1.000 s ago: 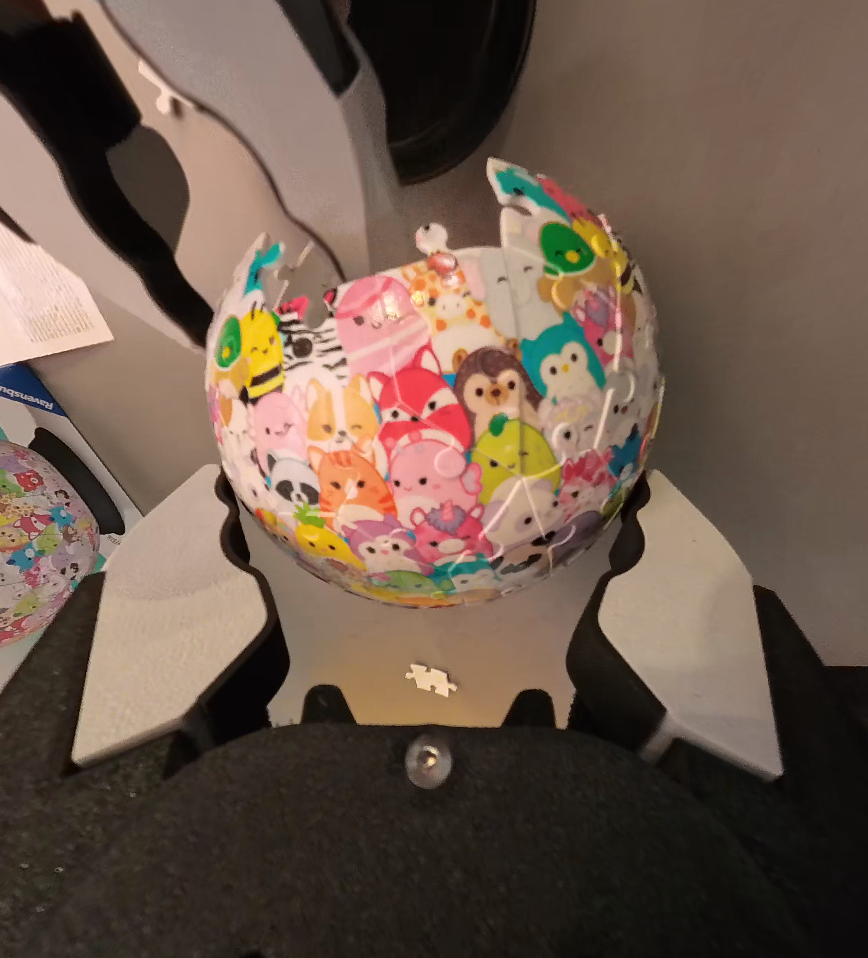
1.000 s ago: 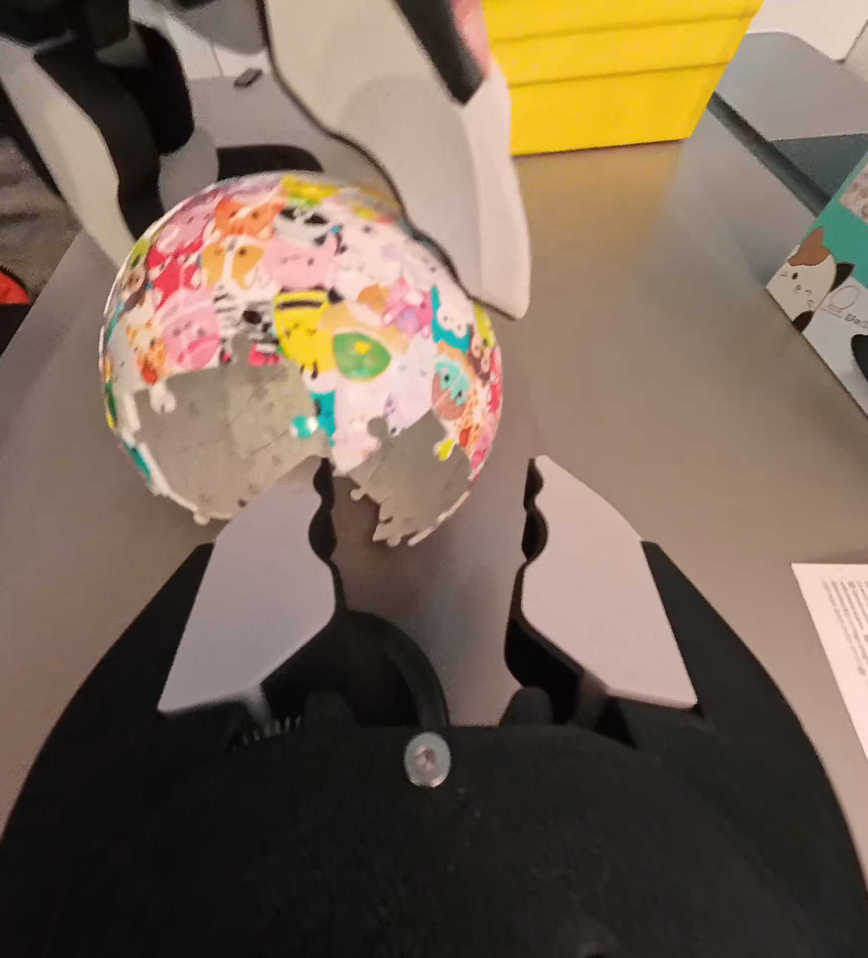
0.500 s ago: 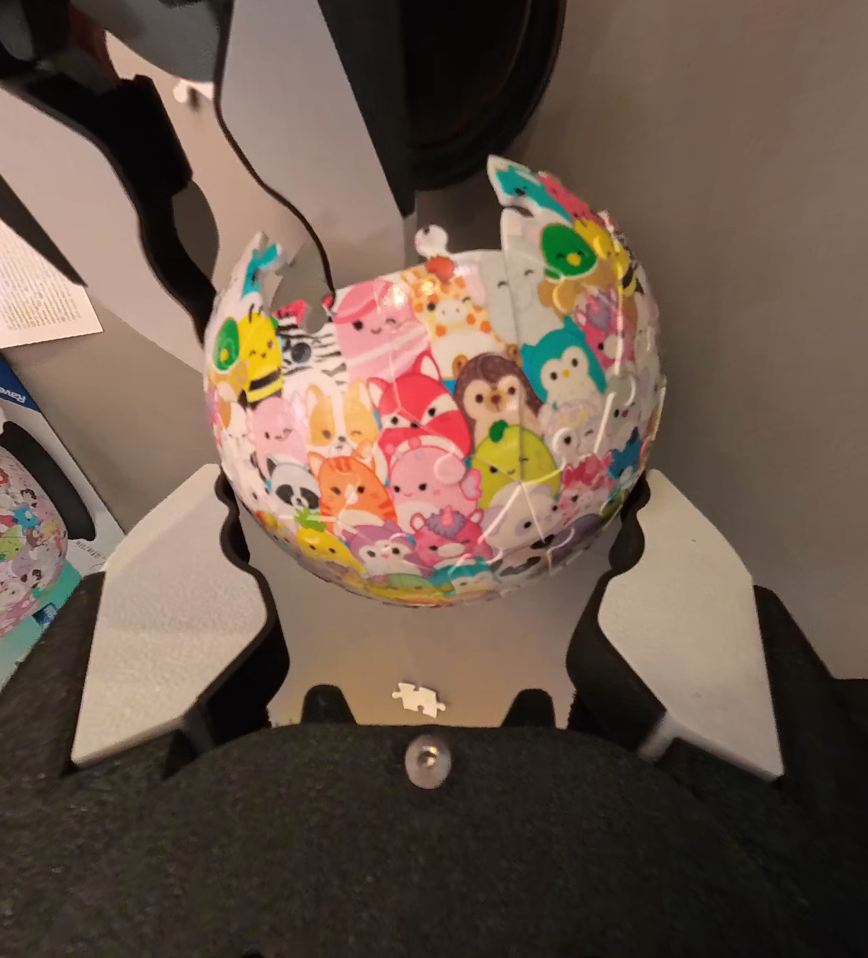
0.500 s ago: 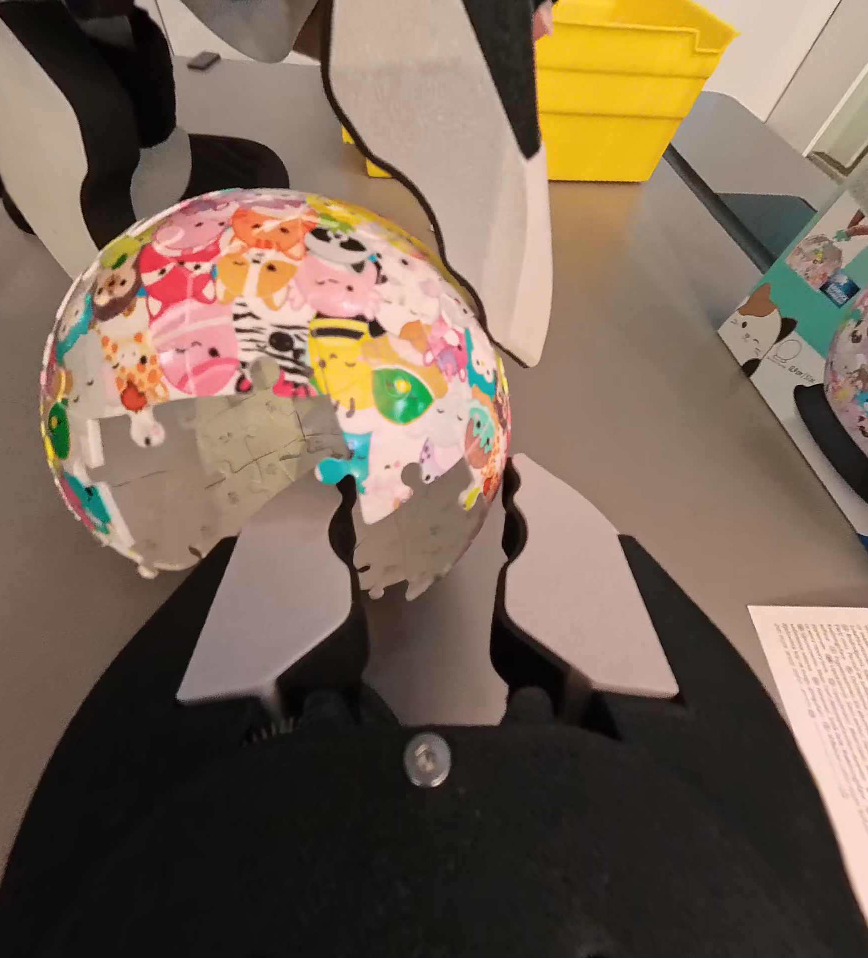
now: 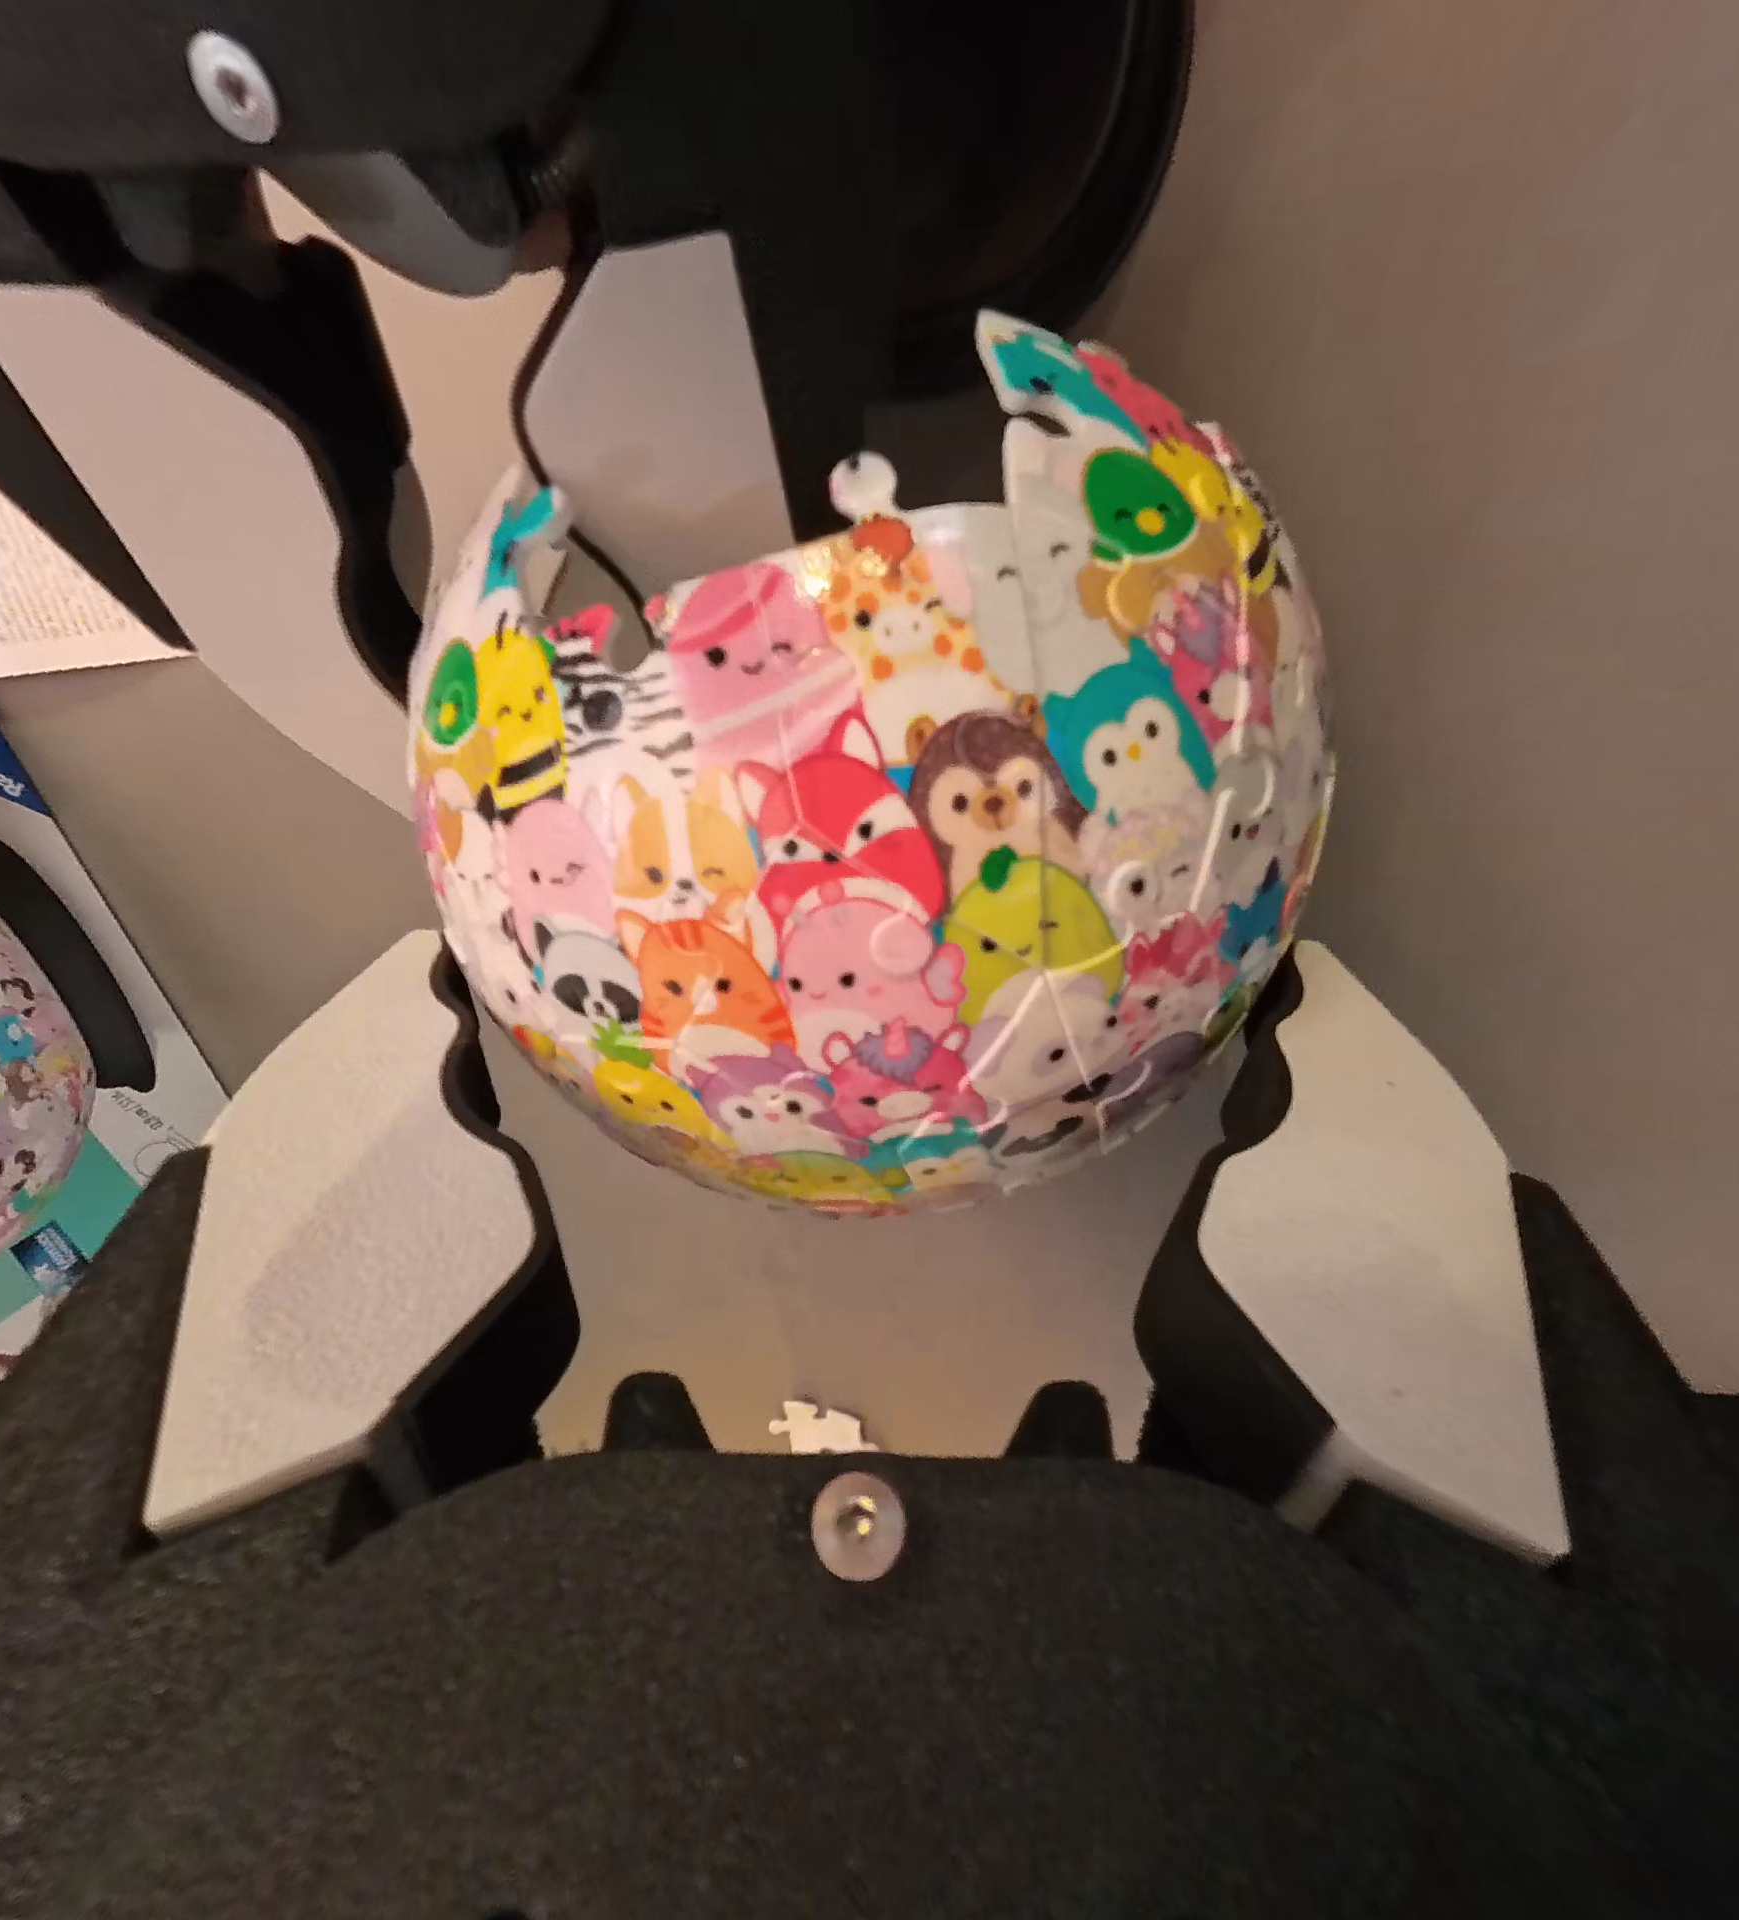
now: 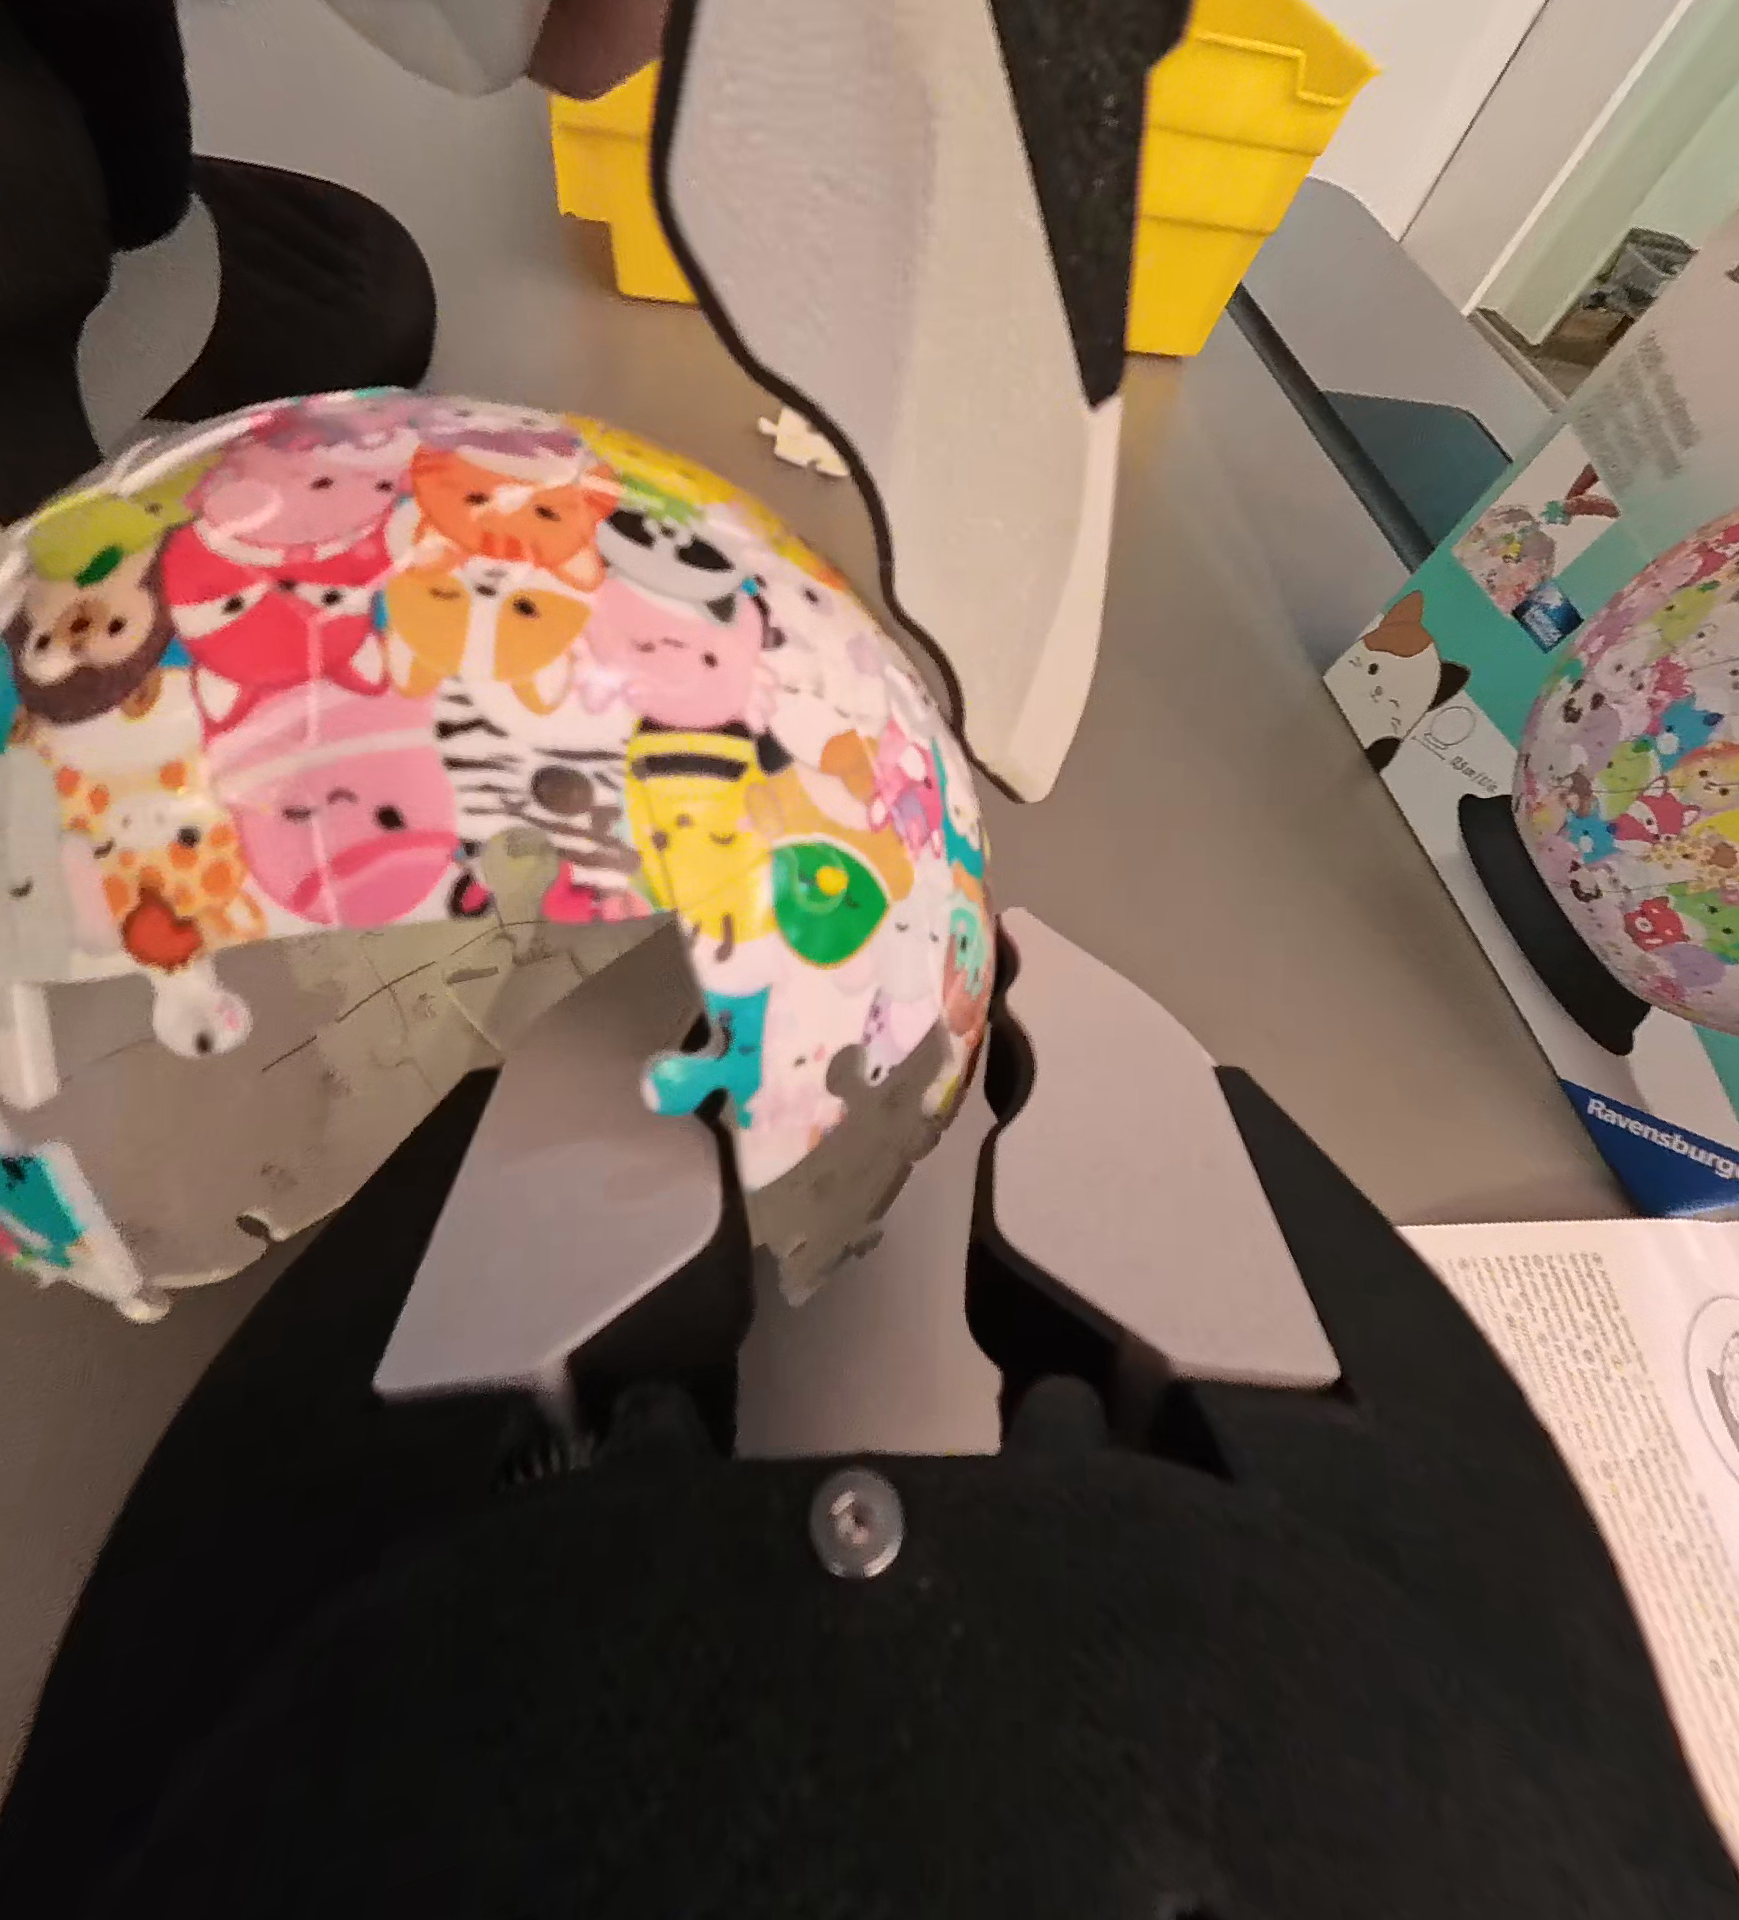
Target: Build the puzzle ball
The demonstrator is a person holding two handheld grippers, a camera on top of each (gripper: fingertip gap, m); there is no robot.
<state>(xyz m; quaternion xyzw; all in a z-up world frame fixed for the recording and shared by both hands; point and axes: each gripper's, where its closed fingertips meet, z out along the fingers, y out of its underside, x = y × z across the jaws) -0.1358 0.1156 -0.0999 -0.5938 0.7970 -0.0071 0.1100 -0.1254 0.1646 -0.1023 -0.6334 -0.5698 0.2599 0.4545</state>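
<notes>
Left gripper (image 5: 865, 966): jaws spread wide, one finger on each flank of the puzzle ball (image 5: 844, 831), which I hold just above the table (image 6: 1208, 831), open side turned away from this camera.

Puzzle ball: shell mostly built, jagged gap remaining; inside grey and hollow, holding nothing but one finger of my other tool.

Loose piece (image 5: 818, 1429): pale side up on the table, beneath the left gripper, apart from the ball.

Right gripper (image 6: 849, 935): a second ago short of the rim, now advanced and narrowed, one finger inside the gap, one outside, straddling the shell wall. Whether it presses the wall, or carries a piece, I cannot tell. My reading: a seating or steadying step at the rim, with the gap yet to fill.

Yellow bin (image 6: 1239, 156): far side of the table; contents hidden.

Puzzle box (image 6: 1467, 727): right edge, standing; contents not visible.

Instruction sheet (image 6: 1623, 1455): flat, near right.
</notes>
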